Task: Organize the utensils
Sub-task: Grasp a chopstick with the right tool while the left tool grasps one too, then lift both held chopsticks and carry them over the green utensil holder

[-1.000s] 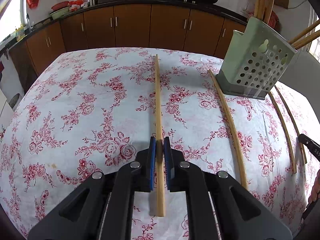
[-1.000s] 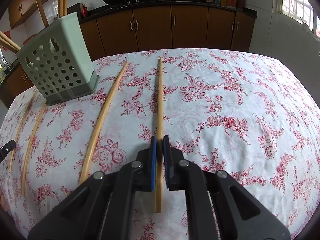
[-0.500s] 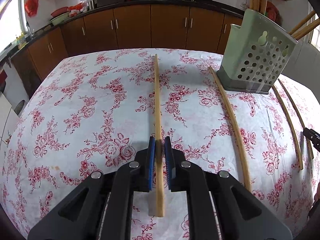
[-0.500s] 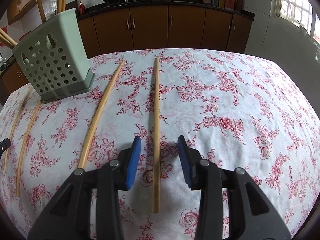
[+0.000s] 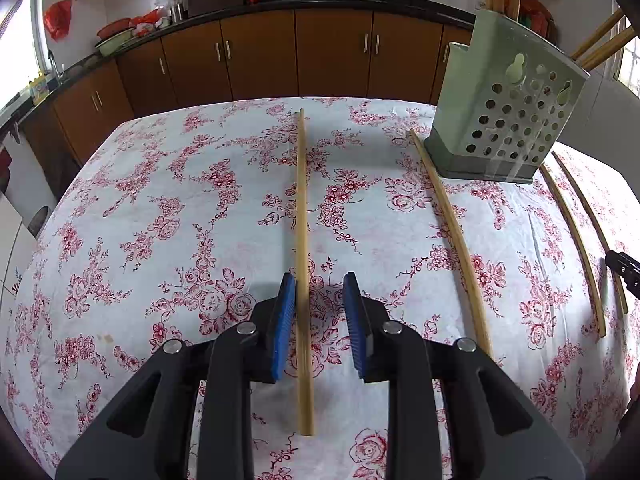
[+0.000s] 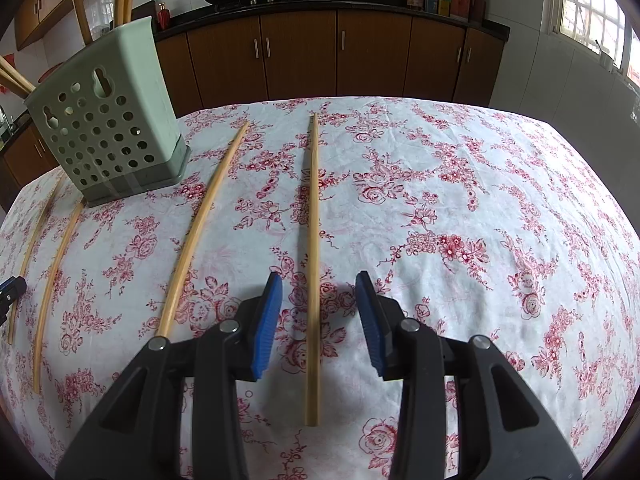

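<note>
Both grippers have let go: the left gripper (image 5: 319,300) has just been opening, its chopstick (image 5: 301,216) lying loose between parted jaws; the right gripper (image 6: 319,300) stands wider round its own chopstick (image 6: 313,216) (flat on the tablecloth (image 6: 480,200)); neither has reached the holder (image 6: 104,120), so sorting remains.

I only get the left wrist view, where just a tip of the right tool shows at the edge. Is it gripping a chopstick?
Observer: No. The right tool has just been opening; a chopstick lies on the cloth between its jaws, touched by neither.
Operator: Anything beyond that chopstick?
Observer: In the right wrist view only the flowered tablecloth shows to its right.
Operator: Is the holder close?
Observer: No. The green holder stands apart on the left of that view, with another chopstick lying between.
</note>
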Demonstrator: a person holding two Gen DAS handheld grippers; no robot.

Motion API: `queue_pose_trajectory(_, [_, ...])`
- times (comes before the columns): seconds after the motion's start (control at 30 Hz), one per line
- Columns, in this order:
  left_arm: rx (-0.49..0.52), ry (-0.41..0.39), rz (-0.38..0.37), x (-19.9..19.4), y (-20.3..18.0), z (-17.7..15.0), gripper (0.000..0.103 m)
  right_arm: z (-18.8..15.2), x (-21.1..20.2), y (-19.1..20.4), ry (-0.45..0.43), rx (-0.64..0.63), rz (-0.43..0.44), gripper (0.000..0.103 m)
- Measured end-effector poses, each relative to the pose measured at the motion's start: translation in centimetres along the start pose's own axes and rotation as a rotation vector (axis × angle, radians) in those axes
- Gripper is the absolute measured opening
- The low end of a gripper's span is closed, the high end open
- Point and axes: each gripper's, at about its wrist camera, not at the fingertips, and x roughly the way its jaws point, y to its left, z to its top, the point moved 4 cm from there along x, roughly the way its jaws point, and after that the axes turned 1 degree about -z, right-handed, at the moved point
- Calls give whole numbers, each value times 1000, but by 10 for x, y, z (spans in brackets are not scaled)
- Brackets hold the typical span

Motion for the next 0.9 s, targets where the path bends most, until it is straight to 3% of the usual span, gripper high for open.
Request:
queue_pose_trajectory(0.13, [-10,0,-8,0,1,1,26,0,0,-1,-1,5,6,37])
queue_pose_trajectory(0.33, [-19,1,-13,-9,2,-10,24,-8,-8,-4,-3,10,26,21])
queue_pose_trajectory(0.47, [-30,2,-10,-15,3,-17,9,-13,-13,-6,-3,10,32,8])
queue_pose_trajectory(0.7, [-23,12,-20,-23,7,-23,7,-18,-23,-8,-13,10,37,8])
queue_pose_trajectory(0.9, [-37,-75,-43,-58,17,-3,7,0,-63,-17,-131,33,55,7])
